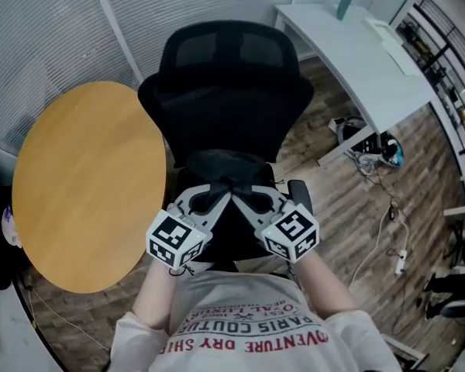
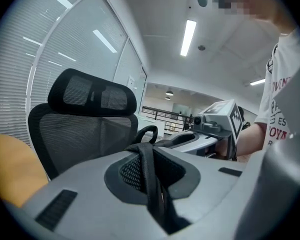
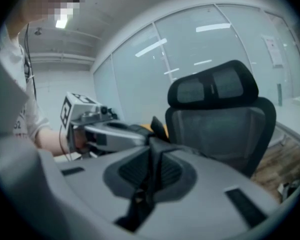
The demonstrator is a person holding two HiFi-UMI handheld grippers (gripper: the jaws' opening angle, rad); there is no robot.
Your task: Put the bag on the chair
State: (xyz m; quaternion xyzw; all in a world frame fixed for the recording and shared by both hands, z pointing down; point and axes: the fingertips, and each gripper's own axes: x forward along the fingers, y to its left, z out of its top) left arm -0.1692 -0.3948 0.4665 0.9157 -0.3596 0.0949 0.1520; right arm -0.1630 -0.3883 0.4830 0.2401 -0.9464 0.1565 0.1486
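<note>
A black mesh office chair (image 1: 232,91) faces me, its seat mostly hidden below a black bag (image 1: 226,167). I cannot tell whether the bag rests on the seat or hangs just over it. My left gripper (image 1: 215,198) and right gripper (image 1: 246,198) meet tip to tip over the bag. Each is shut on a black bag strap. In the left gripper view the strap (image 2: 149,176) runs between the jaws, with the chair (image 2: 85,119) beyond. The right gripper view shows its own strap (image 3: 152,176) pinched the same way in front of the chair (image 3: 220,116).
A round wooden table (image 1: 85,184) stands close on the chair's left. A white desk (image 1: 356,53) lies to the back right, with cables (image 1: 372,155) and a power strip (image 1: 401,260) on the wood floor below. A glass wall with blinds (image 1: 54,29) runs behind.
</note>
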